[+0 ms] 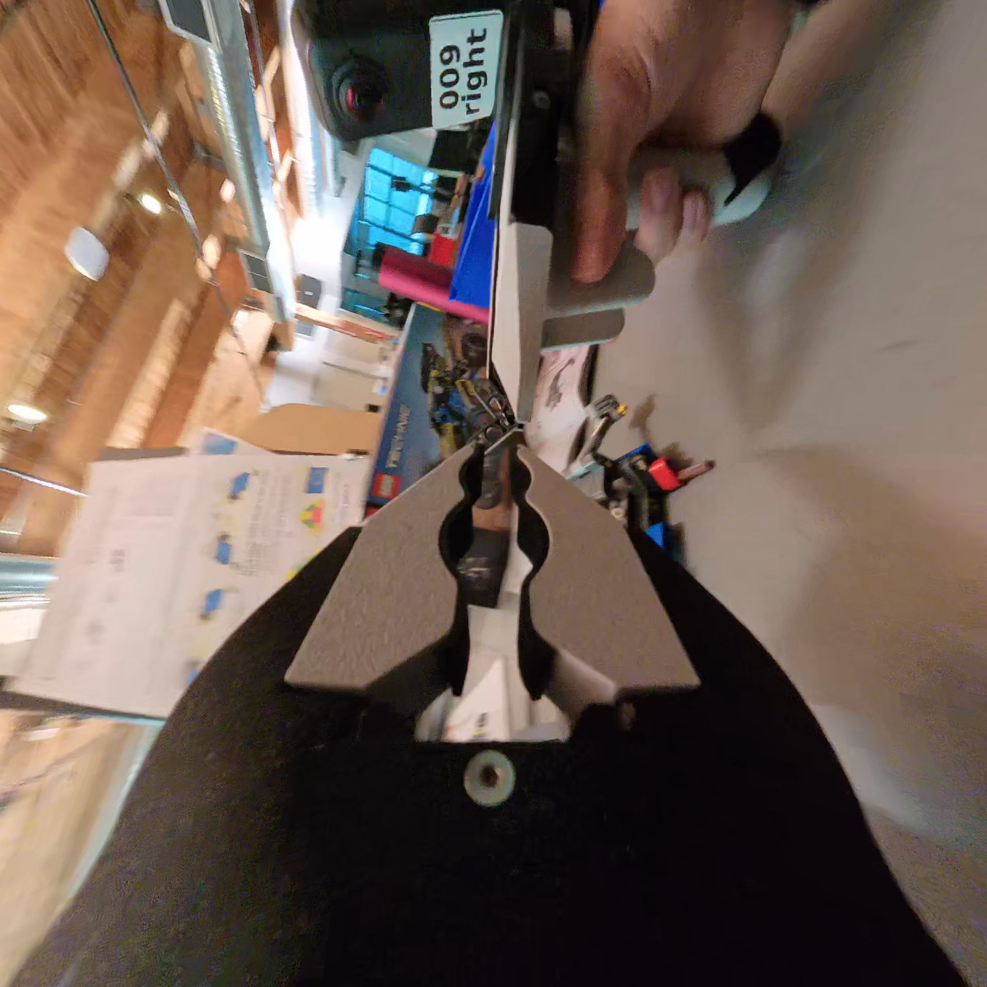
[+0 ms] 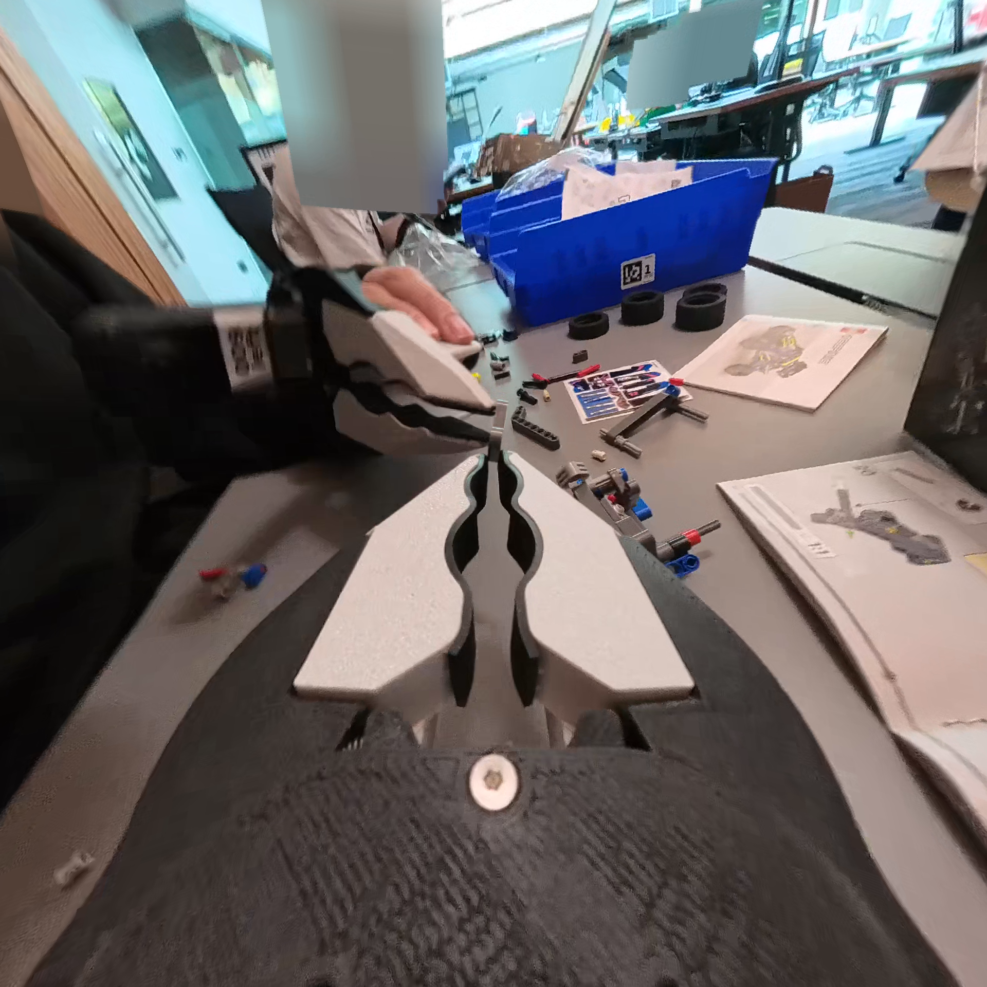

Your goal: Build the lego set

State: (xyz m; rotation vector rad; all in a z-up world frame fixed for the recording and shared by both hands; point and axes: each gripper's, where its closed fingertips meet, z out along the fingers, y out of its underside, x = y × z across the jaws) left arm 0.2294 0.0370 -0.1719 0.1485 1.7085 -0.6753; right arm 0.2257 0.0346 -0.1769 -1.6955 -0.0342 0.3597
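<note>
In the right wrist view my right gripper (image 2: 495, 456) is shut on a thin grey strip-like part (image 2: 499, 427) that sticks up past its fingertips, above the grey table (image 2: 774, 448). My left gripper (image 2: 488, 422) comes in from the left, held by a hand (image 2: 416, 307). Its two fingertips stand slightly apart around the upper end of the same part. In the left wrist view my left gripper (image 1: 499, 454) shows a gap between its tips, with the grey part (image 1: 502, 440) lying across it. The right gripper (image 1: 519, 422) reaches down from above to that part.
On the table are blue bins (image 2: 614, 251), three black tyres (image 2: 643, 307), a sticker sheet (image 2: 619, 392), two booklets (image 2: 785, 358) (image 2: 881, 561), a grey-blue assembly (image 2: 619, 496), a black beam (image 2: 535, 427) and small loose parts (image 2: 235, 577). A toy set box (image 1: 411, 406) stands behind.
</note>
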